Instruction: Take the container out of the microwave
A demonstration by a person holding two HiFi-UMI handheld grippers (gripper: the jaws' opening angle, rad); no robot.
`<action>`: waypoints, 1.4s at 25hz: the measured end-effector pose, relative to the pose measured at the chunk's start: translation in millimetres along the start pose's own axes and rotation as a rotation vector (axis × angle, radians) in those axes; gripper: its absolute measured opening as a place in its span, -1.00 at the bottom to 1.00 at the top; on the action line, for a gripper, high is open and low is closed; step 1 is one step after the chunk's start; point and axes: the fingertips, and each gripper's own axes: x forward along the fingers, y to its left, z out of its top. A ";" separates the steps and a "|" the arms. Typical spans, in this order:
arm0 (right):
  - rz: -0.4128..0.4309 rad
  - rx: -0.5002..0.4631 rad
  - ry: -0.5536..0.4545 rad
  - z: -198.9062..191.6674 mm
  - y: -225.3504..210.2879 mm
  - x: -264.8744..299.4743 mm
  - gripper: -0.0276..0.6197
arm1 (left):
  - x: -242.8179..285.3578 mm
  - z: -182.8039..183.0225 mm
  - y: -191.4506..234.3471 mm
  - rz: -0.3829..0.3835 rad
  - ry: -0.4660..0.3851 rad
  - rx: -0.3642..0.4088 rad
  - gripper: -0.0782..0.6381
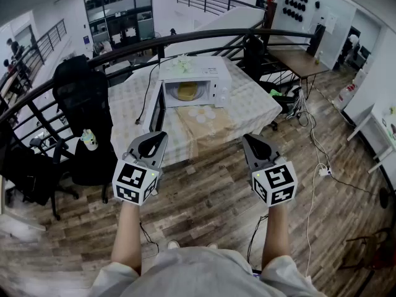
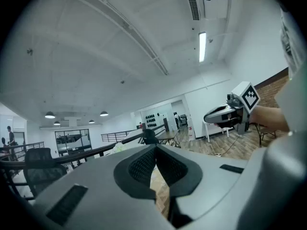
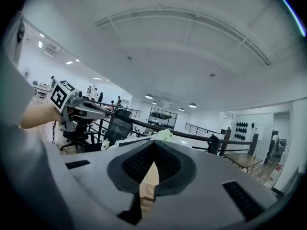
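Note:
A white microwave (image 1: 197,79) stands on a table with a checked cloth (image 1: 250,101), well ahead of me. Its door (image 1: 158,107) hangs open to the left. Inside sits a yellowish round container (image 1: 187,91). My left gripper (image 1: 161,137) and right gripper (image 1: 247,139) are held side by side over the wooden floor, short of the table, both pointing at it. In the left gripper view the jaws (image 2: 156,148) meet at the tips with nothing between them. The right gripper's jaws (image 3: 153,145) look the same in its own view.
A black office chair (image 1: 83,98) stands left of the table, against a curved black railing (image 1: 49,88). A brown sheet (image 1: 207,125) with small white lids (image 1: 201,112) lies in front of the microwave. Cables (image 1: 315,159) trail over the floor at the right.

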 end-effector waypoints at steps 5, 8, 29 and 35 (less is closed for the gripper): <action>0.009 0.045 -0.038 -7.2 -28.4 -4.9 -0.87 | 14.2 -2.1 -15.3 0.028 0.015 0.000 -0.73; 0.049 0.061 -0.050 -14.1 -41.1 -11.2 -0.87 | 19.6 -3.0 -25.3 0.059 0.026 -0.012 -0.73; 0.112 0.050 -0.069 -19.0 -116.5 138.5 -0.88 | 166.5 -33.3 72.5 0.108 0.047 -0.007 -0.73; 0.116 0.047 -0.037 -4.6 -132.8 230.6 -0.88 | 225.3 -37.8 150.5 0.101 0.048 -0.007 -0.73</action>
